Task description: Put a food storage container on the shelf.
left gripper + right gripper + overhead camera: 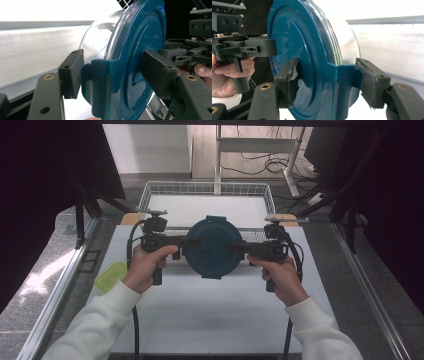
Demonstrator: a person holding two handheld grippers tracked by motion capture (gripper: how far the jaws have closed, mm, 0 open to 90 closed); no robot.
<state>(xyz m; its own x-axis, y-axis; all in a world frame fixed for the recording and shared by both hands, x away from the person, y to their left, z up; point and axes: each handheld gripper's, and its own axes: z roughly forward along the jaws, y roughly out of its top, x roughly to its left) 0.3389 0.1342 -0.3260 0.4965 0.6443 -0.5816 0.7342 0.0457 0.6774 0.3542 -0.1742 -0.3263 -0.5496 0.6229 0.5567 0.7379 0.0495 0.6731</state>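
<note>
We see the container's clear body (100,40) washed out by glare, so its contents cannot be determined. The blue lid (214,247) hides that body from above and covers part of the wire basket (150,192) behind it. Beside the lid, the green object (111,276) is too blurred to identify.

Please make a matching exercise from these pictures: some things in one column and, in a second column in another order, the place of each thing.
Things:
1. round teal lid on its clear container
2. white wire basket
3. small yellow-green piece
4. left gripper

Places:
A. beyond the white table's far edge
B. held between both grippers
C. at the table's left edge
D. clamped on the lid's left side tab

Pairs: 1-B, 2-A, 3-C, 4-D
</note>
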